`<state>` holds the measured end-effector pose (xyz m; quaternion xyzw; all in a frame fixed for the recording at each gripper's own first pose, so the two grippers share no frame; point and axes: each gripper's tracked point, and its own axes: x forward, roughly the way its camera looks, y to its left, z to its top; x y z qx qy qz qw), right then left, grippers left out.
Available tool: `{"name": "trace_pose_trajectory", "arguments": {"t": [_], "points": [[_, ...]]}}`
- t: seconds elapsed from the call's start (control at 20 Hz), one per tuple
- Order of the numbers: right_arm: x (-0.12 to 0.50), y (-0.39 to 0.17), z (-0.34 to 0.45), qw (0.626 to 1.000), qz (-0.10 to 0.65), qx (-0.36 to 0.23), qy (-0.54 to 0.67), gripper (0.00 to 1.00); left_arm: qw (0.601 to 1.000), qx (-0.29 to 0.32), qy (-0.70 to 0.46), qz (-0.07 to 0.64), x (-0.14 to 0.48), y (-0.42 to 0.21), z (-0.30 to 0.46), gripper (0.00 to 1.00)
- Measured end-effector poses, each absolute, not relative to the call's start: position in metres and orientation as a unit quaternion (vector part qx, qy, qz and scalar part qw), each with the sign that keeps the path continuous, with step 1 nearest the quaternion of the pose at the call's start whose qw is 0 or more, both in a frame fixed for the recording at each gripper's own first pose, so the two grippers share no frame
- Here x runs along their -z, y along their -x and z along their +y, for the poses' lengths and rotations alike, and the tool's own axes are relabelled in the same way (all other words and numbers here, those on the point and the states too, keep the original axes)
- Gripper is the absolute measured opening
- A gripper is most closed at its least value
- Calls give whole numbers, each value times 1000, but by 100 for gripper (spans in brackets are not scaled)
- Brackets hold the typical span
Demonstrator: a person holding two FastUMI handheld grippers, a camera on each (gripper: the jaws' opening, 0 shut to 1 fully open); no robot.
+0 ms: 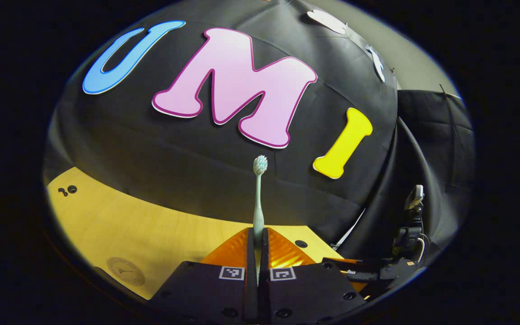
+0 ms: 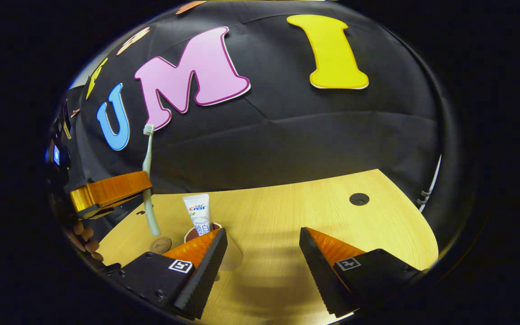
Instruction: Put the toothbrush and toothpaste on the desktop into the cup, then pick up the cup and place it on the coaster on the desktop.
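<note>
Wood-grain desktop (image 2: 287,216) sits under the right gripper (image 2: 262,253), jaws wide apart and empty; just past it the toothpaste (image 2: 199,216) stands in the cup (image 2: 230,257), so that part looks done. Farther off, the left gripper (image 1: 257,253) is clamped on the upright toothbrush (image 1: 258,198), held above the coaster (image 2: 160,245): brush and cup move remain.

Both views low over desk (image 2: 287,216), facing booth wall, sharing toothbrush (image 1: 258,194)

- Your left gripper (image 1: 257,253) holds the toothbrush (image 1: 258,198) upright above the desktop (image 2: 287,216).
- The toothpaste (image 2: 198,216) stands in the cup (image 2: 224,253).
- The coaster (image 2: 160,245) lies just left of the cup.
</note>
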<state>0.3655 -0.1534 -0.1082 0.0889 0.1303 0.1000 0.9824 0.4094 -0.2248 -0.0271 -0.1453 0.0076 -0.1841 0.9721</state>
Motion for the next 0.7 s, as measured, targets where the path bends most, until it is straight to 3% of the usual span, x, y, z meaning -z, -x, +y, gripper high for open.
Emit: {"name": "trace_pose_trajectory", "arguments": {"t": [0.3, 0.7], "points": [[108, -356, -177, 985, 127, -82, -77, 98, 972, 196, 127, -31, 47, -441, -245, 6], [128, -352, -184, 983, 147, -70, -82, 98, 976, 203, 79, -28, 87, -445, -268, 10]]}}
